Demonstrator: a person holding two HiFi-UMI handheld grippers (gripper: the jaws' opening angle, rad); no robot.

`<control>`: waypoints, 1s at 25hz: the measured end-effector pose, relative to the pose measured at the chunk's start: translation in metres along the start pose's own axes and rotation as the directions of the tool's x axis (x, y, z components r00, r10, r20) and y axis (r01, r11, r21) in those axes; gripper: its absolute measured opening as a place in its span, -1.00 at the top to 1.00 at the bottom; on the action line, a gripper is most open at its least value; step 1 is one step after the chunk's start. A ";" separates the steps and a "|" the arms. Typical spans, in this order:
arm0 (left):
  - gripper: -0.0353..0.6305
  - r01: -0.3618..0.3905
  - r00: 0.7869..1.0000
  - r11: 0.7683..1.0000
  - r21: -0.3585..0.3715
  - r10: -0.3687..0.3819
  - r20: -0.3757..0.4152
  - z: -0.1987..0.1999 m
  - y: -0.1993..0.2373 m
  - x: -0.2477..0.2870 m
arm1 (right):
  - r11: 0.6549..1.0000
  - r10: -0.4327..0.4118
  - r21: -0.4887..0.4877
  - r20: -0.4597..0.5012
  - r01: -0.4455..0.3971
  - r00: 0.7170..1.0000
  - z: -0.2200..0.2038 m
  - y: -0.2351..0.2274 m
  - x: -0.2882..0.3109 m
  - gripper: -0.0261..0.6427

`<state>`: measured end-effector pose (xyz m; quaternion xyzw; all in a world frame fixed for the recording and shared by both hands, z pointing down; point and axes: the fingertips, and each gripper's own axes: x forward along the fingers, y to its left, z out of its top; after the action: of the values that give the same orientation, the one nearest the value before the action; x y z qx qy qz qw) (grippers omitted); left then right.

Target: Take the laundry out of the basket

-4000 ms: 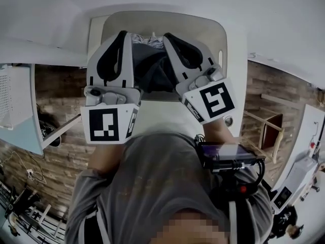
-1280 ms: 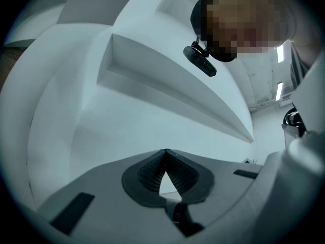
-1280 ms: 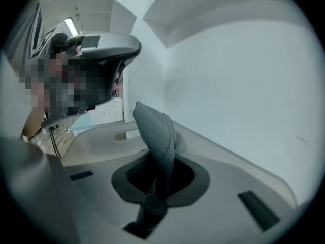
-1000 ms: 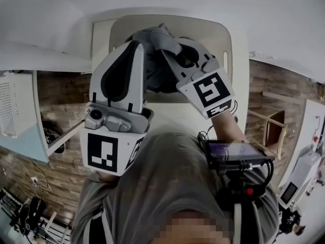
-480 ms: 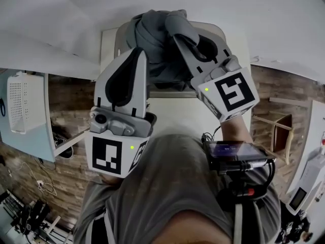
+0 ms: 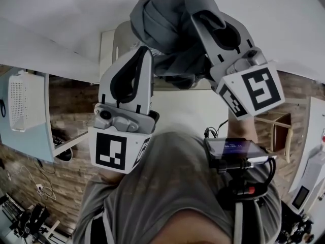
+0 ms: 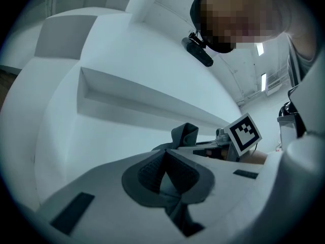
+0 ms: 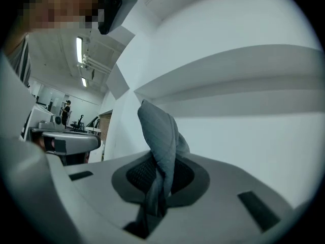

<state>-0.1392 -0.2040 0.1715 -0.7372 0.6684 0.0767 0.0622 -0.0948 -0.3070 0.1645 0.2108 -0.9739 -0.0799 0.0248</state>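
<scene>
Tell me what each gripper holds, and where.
Grey garment: the right gripper pinches a bunched fold; the left gripper pinches another part of the cloth.

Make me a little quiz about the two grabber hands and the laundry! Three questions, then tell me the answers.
1. True or false: the cloth lies untouched in the basket.
2. Which one grips the cloth? A) only the left gripper B) only the right gripper C) both
3. What colour is the cloth?

Key: 1 false, it is held up in the grippers; 2 C; 3 grey.
</scene>
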 end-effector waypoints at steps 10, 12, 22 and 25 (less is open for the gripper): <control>0.87 0.061 0.997 0.998 0.009 -0.061 0.050 0.019 -0.044 -0.011 | 0.993 -0.098 -0.057 0.106 0.104 0.990 0.058 -0.014 -0.065 0.80; 0.87 0.079 0.995 0.997 0.006 -0.080 0.065 0.024 -0.054 -0.014 | 0.989 -0.119 -0.078 0.127 0.129 0.985 0.071 -0.015 -0.080 0.80; 0.87 0.193 0.975 0.981 -0.022 -0.189 0.116 0.022 -0.087 -0.025 | 0.949 -0.251 -0.146 0.188 0.279 0.950 0.115 -0.031 -0.141 0.80; 0.87 0.230 0.968 0.973 -0.036 -0.224 0.117 0.022 -0.100 -0.028 | 0.929 -0.305 -0.158 0.191 0.335 0.933 0.123 -0.036 -0.166 0.80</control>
<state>-0.0426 -0.1622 0.1543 -0.8047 0.5730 0.1269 0.0897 0.0610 -0.2524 0.0353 0.3567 -0.9131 -0.1913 -0.0485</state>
